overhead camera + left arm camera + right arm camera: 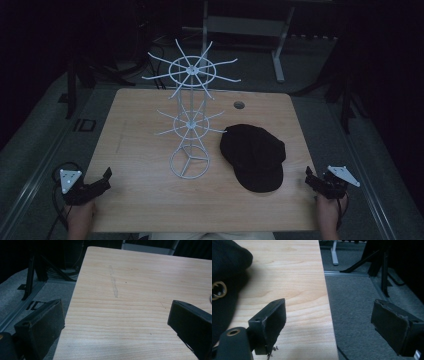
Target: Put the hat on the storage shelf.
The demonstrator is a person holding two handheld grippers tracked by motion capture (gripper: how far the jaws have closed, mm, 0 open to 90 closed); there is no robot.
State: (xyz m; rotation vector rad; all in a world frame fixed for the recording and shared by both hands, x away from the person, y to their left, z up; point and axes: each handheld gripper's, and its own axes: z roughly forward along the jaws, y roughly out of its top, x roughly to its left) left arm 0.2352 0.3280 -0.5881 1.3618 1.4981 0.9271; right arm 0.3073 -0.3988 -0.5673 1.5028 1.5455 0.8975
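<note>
Black soft fabric cap (254, 156) lies near bench right edge, beside white wire two-tier rack (190, 117), within reach. Left gripper (100, 184) and right gripper (314, 180) wait at near corners, jaws apart, empty.

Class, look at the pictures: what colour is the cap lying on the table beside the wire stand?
The cap is black; the high view shows it best.

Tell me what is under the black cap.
The black cap lies flat on the wooden table, right of the white wire rack. Only tabletop shows around its edges; whatever lies beneath it is covered.
</note>
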